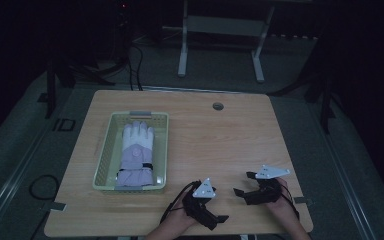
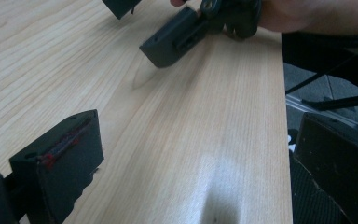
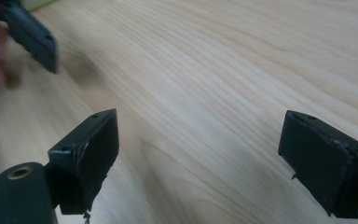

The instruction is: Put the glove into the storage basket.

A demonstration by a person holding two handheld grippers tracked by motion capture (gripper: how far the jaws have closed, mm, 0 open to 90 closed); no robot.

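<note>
A wooden table [image 1: 230, 135] holds a green basket [image 1: 111, 150] at nine o'clock, with a white and lilac glove [image 1: 136, 155] inside. At six o'clock, the left gripper [image 1: 219, 215] and right gripper [image 1: 243, 184] rest with fingers wide, empty.

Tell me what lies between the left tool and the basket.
Nothing but bare table: in the high view, plain wood separates the left tool from the basket holding the glove.
</note>
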